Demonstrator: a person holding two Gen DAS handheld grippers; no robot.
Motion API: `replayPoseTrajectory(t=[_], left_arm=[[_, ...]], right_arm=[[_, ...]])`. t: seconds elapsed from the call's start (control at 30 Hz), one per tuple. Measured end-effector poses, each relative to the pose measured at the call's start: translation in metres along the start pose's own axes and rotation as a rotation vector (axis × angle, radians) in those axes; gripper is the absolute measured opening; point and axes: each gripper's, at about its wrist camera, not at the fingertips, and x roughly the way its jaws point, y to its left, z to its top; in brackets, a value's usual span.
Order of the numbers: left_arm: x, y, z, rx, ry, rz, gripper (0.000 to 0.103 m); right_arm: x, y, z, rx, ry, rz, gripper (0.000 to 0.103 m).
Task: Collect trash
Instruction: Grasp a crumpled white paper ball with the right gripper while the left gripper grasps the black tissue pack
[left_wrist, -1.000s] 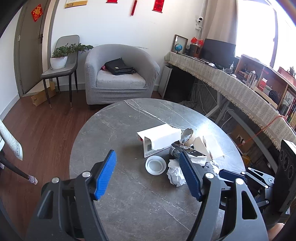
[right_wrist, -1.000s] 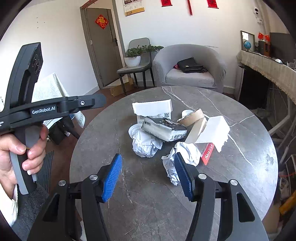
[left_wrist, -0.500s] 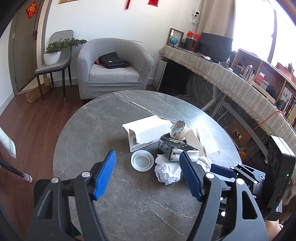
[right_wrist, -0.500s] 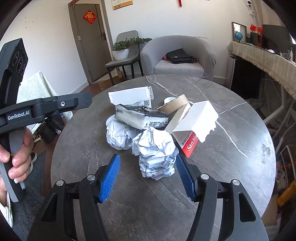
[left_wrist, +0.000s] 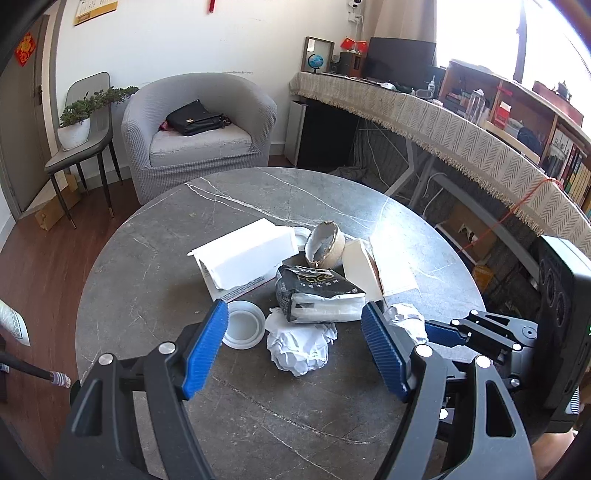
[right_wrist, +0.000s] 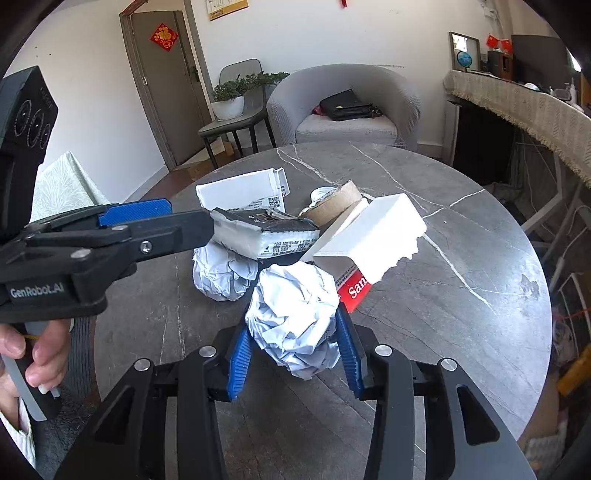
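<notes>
Jaws of the right gripper (right_wrist: 293, 349) are seen closing on a crumpled paper ball (right_wrist: 295, 314), both blue pads already pressed against its sides, low over the round grey desk (right_wrist: 461, 258). Jaws of the left gripper (left_wrist: 293, 349) are spread wide with nothing gripped; a second paper ball (left_wrist: 299, 349) lies between them on the desk, untouched. Beyond it are a white lid (left_wrist: 243, 328), a black packet (left_wrist: 317, 295), a tape roll (left_wrist: 327, 245) and white boxes (left_wrist: 243, 254).

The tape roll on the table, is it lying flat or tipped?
Tipped. The tape roll leans on edge against the white box, showing its hollow core.
</notes>
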Motion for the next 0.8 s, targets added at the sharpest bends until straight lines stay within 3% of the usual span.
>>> replayPoseTrajectory(t=[0.3, 0.63, 0.8], left_arm=[[0.029, -0.018, 0.007, 0.054, 0.057, 0.008, 0.077], [0.055, -0.028, 0.013, 0.065, 0.088, 0.076, 0.077], [0.066, -0.024, 0.017, 0.057, 0.124, 0.094, 0.069]], right_arm=[[-0.036, -0.040, -0.017, 0.065, -0.033, 0.006, 0.043], [-0.049, -0.061, -0.025, 0.112, -0.053, 0.036, 0.043], [-0.052, -0.065, -0.027, 0.116, -0.058, 0.047, 0.043]])
